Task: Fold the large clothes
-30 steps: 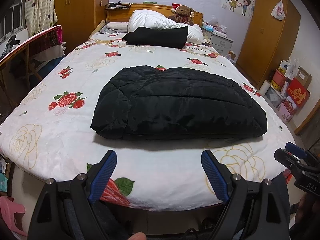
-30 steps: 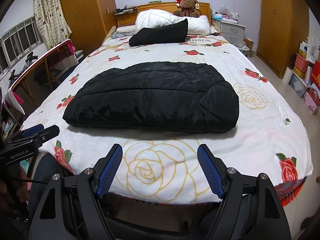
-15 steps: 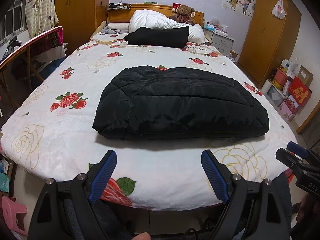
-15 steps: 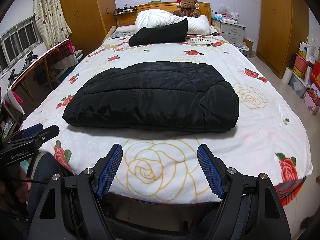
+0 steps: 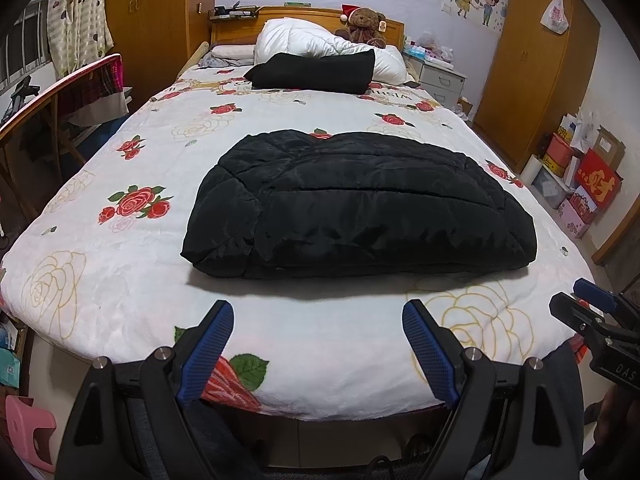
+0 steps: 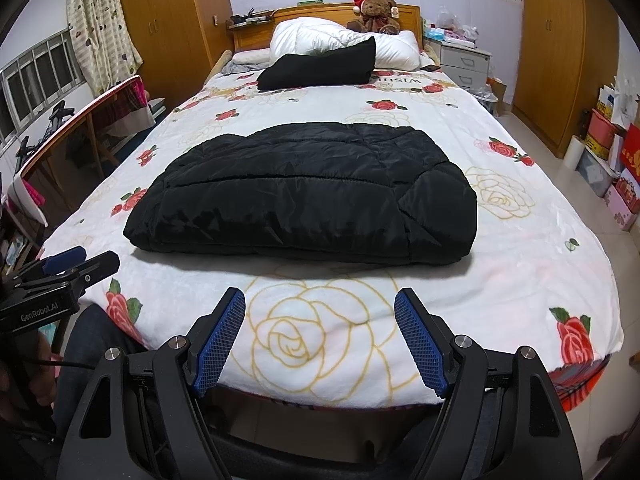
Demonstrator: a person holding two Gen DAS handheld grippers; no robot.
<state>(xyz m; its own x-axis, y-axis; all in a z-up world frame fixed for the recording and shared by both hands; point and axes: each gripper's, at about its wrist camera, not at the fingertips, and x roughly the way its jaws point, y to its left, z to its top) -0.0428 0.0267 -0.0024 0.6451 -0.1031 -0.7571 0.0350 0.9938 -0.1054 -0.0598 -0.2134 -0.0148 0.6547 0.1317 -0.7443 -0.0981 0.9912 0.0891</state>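
- In your left wrist view, the white plush bedspread printed with red and gold roses [image 5: 120, 264] covers the bed, and the black quilted puffer jacket [image 5: 360, 208] lies folded in a thick bundle in the middle of it.
- Behind it you see a second folded black garment [image 5: 316, 70] leaning on a white duvet [image 5: 304, 38], with a brown teddy bear in a red hat [image 5: 364, 24] at the wooden headboard.
- Your left gripper [image 5: 318, 320] hovers over the near edge of the bed, short of the jacket, its blue-padded fingers [image 5: 208, 344] spread wide with nothing between them.
- This view alone shows the orange wardrobe [image 5: 532, 68] with a plastic bag hanging on it and a pink stool [image 5: 28, 428] on the floor.
- In your right wrist view, the jacket [image 6: 308, 192] sits just beyond a gold rose print.
- Your right gripper [image 6: 320, 312] is likewise wide open and empty, clear of the jacket.
- Only here do you see the barred window [image 6: 36, 76] and the grey bedside drawers [image 6: 464, 62]; your left gripper [image 6: 72, 268] shows at the left edge.
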